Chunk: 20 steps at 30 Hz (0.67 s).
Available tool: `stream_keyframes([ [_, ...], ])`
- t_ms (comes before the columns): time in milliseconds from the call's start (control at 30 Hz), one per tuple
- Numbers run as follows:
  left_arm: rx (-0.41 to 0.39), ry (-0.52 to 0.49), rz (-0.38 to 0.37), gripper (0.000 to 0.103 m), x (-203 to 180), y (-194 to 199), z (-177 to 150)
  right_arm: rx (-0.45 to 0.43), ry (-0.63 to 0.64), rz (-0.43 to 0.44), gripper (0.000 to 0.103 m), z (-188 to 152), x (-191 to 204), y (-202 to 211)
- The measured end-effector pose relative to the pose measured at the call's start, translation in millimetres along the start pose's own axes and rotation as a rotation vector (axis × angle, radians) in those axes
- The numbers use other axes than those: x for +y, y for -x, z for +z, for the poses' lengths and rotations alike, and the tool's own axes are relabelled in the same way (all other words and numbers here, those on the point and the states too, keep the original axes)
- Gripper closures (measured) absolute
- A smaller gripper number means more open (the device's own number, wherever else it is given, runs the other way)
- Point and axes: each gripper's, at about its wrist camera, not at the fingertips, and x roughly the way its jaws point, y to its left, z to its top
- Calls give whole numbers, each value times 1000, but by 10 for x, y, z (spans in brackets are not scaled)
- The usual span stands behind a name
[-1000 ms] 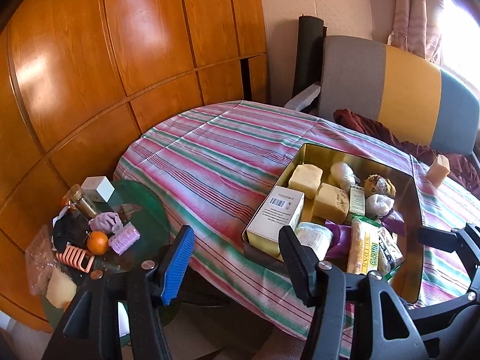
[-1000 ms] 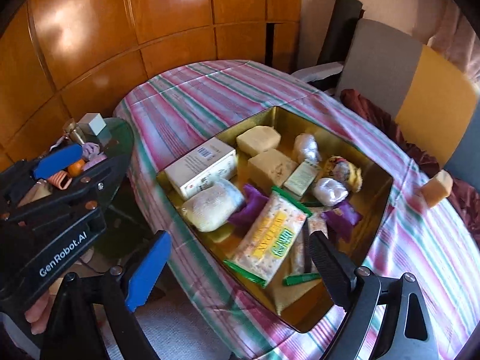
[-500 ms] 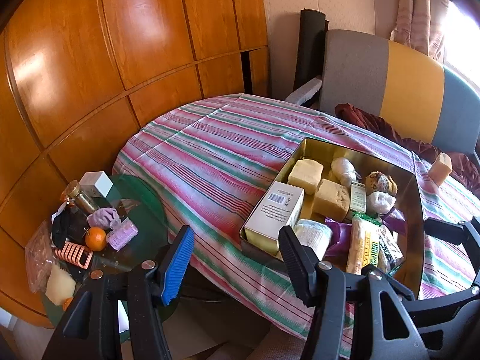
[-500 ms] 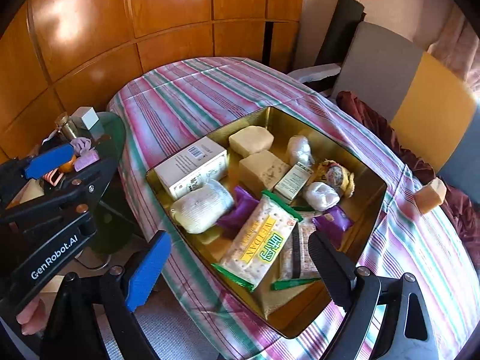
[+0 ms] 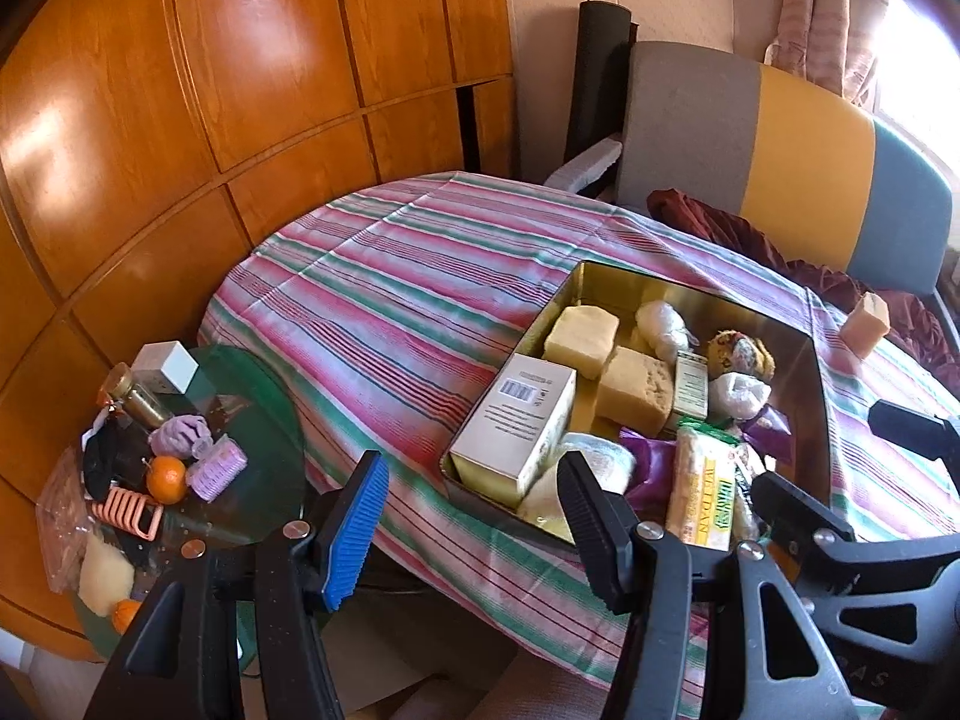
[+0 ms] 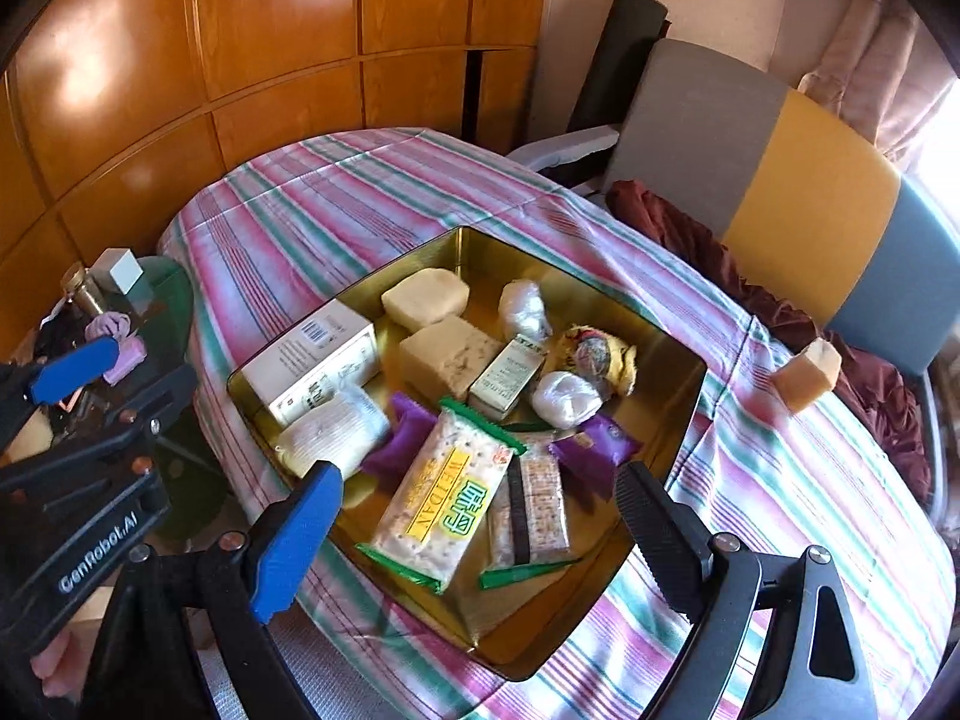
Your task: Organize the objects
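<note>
A gold tin tray (image 6: 678, 360) (image 5: 819, 372) sits on the striped tablecloth and holds a white box (image 6: 312, 360) (image 5: 516, 420), two yellow blocks (image 6: 447, 354), wrapped white lumps, purple packets and a cracker pack (image 6: 444, 492). A tan block (image 6: 804, 375) (image 5: 864, 324) lies alone on the cloth right of the tray. My right gripper (image 6: 480, 531) is open and empty, hovering over the tray's near edge. My left gripper (image 5: 474, 522) is open and empty, low at the table's near-left edge, left of the tray.
A round green glass side table (image 5: 264, 408) at the left holds an orange, purple rollers, a jar and a white cube. A grey, yellow and blue chair (image 5: 780, 138) with dark red cloth stands behind the table. Wood panels line the wall.
Both grippers have pulled back and up a little, so the table and tray look smaller and further off. Both stay open; nothing was picked up.
</note>
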Motion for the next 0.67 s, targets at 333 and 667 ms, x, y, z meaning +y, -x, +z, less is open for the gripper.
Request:
stream_keyframes([
  [333, -5, -8, -16, 44, -70, 16, 33, -7, -38, -15, 10, 46, -69, 0],
  [667, -11, -16, -13, 45, -114, -16, 19, -1, -62, -16, 10, 35, -122, -46],
])
